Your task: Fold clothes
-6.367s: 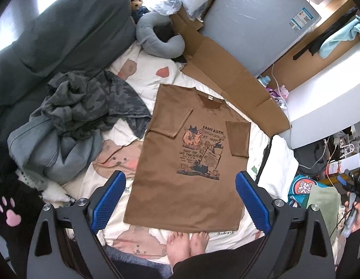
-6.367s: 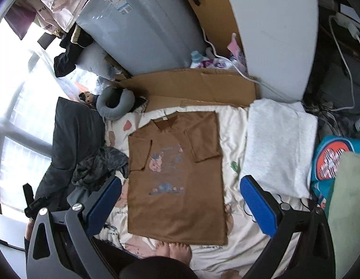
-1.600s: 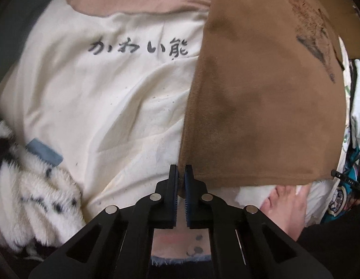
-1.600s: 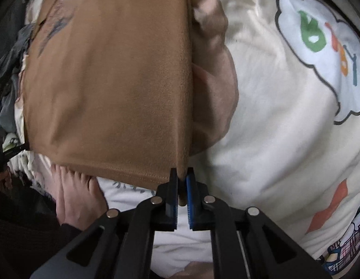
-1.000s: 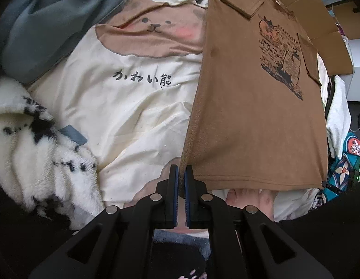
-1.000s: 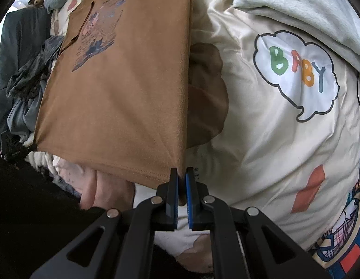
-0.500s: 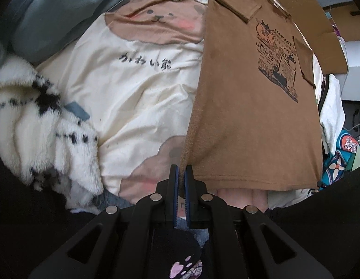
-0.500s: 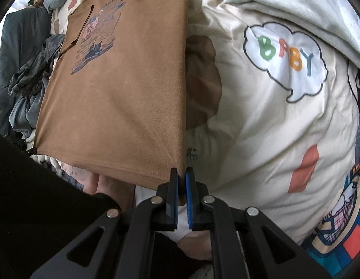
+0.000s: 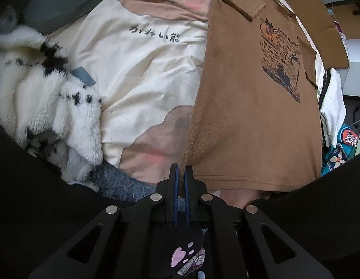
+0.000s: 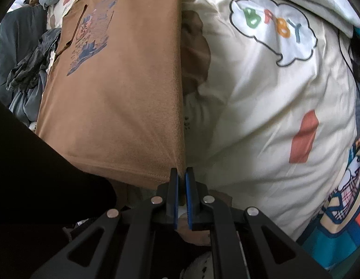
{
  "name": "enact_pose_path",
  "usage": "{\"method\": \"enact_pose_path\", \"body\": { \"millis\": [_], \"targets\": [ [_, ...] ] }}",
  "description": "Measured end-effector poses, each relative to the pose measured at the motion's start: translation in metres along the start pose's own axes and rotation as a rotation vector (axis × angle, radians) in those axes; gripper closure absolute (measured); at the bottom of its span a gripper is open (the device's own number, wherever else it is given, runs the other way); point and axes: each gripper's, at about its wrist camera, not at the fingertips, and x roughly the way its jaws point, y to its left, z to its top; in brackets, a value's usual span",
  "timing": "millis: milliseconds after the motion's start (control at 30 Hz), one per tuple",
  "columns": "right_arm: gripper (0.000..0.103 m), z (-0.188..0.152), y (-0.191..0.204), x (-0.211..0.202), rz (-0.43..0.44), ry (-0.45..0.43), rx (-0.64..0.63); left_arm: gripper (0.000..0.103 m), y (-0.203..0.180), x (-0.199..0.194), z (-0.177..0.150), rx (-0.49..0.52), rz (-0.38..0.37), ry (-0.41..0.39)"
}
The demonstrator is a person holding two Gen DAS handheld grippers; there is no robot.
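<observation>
Two closed grippers share one brown T-shirt, each pinching a bottom corner of its hem. From the left wrist, the left gripper (image 9: 181, 174) has its jaws nearly touching, with the shirt's (image 9: 249, 116) left hem corner caught between the blue pads; the cloth runs up and away from the jaws to the right, its printed cat graphic (image 9: 281, 62) far ahead, one sleeve (image 9: 240, 7) folded in over the chest. Left of the jaws lies the cream quilt (image 9: 145, 69) with its bear print and dark lettering, and further left a white spotted fleece (image 9: 40, 88). Below the hem something pale shows, probably the person's foot, though it is too shadowed to be sure. From the right wrist, the right gripper (image 10: 181, 174) is likewise pressed together on the opposite hem corner, the T-shirt (image 10: 115, 93) stretching up and to the left of the jaws, its side edge taut straight ahead. Right of the jaws the quilt (image 10: 249, 116) carries a cloud-shaped "BABY" patch (image 10: 273, 28); a dark heap of clothes (image 10: 28, 69) sits at far left. By my reading, the step in hand is the bottom-to-top fold: hem lifted, sleeves already tucked. Next, both hands should carry the hem forward together toward the collar, keeping equal tension so the edge lands square, then let go.
</observation>
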Motion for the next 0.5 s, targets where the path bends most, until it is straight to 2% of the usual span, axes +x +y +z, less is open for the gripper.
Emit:
{"method": "enact_pose_path", "body": {
  "millis": [300,500],
  "targets": [
    [0.098,-0.005,-0.001,0.001,0.0,0.005,0.003,0.099,-0.002,-0.001,-0.002,-0.014,-0.013,0.002],
    [0.098,0.004,0.003,-0.015,0.011,-0.021,-0.002,0.099,-0.006,-0.011,0.006,-0.04,-0.063,-0.012]
  ]
}}
